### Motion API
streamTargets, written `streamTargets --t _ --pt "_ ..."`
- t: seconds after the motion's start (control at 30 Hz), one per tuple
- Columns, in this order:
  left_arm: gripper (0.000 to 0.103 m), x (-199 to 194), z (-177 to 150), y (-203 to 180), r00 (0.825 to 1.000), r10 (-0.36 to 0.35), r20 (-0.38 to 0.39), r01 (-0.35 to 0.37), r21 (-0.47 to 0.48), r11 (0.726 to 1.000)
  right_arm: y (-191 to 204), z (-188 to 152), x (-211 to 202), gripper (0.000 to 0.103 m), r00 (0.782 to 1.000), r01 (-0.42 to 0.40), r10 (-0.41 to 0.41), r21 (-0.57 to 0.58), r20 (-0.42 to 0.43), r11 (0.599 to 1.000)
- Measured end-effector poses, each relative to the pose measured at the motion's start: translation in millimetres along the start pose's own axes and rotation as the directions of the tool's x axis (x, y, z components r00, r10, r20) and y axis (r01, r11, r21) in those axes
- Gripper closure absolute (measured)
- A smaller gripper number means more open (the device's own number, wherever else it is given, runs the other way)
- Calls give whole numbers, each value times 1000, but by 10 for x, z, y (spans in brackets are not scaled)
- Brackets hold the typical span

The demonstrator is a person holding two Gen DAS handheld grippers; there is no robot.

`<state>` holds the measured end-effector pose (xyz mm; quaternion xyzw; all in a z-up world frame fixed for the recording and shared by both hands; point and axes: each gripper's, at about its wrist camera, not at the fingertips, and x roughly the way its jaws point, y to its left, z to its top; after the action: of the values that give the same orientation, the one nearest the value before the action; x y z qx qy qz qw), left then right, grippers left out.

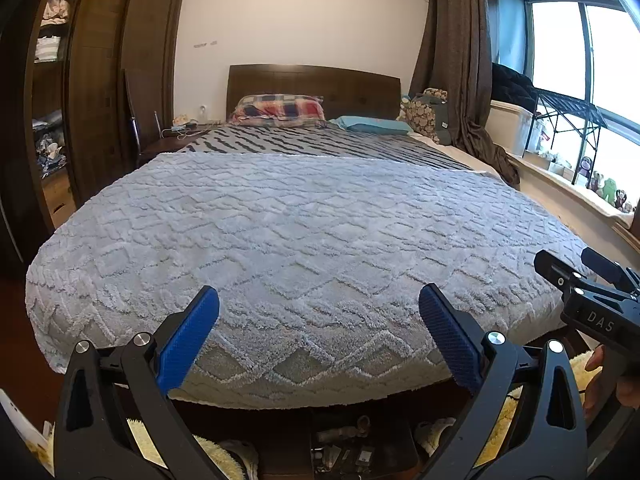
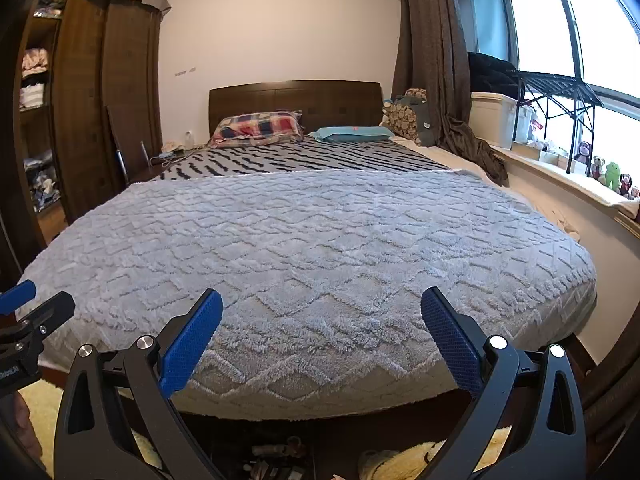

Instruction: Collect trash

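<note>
Both grippers hover at the foot of a bed covered by a fluffy grey blanket [image 1: 304,240], also in the right wrist view [image 2: 312,248]. My left gripper [image 1: 319,308] is open and empty, blue pads wide apart. My right gripper [image 2: 322,312] is open and empty too. The right gripper's body shows at the right edge of the left wrist view [image 1: 592,300]; the left gripper's body shows at the left edge of the right wrist view [image 2: 28,320]. No trash shows on the blanket. Small items lie on the floor under the bed's foot [image 1: 348,444], too dim to identify.
A dark wardrobe [image 1: 100,80] stands left. Plaid pillow [image 1: 280,110] and teal pillow [image 1: 372,124] lie at the headboard. Curtain [image 1: 456,60], window ledge with toys [image 1: 600,188] and a black rack [image 1: 568,108] are right. A yellowish fluffy rug [image 2: 44,412] lies on the floor.
</note>
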<state>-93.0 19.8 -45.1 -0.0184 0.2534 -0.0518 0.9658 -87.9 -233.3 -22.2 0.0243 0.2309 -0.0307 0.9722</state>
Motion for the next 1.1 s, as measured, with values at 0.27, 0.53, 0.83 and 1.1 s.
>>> streamTargets --t 0.27,0.53,0.83,1.1 --pt "8 -12 25 35 1000 10 11 -10 -11 1000 -2 12 -16 3 1000 -4 4 4 6 1000" --pt "8 30 1 25 1000 9 -2 -9 -4 1000 -14 17 -10 3 1000 2 -2 9 8 1000" --pt "8 -6 1 2 1000 11 9 -11 -6 1000 -33 17 -27 3 1000 -2 2 11 10 1000" --pt "8 -32 -6 9 1000 8 14 -8 -7 1000 -19 15 -37 3 1000 -7 7 8 11 1000"
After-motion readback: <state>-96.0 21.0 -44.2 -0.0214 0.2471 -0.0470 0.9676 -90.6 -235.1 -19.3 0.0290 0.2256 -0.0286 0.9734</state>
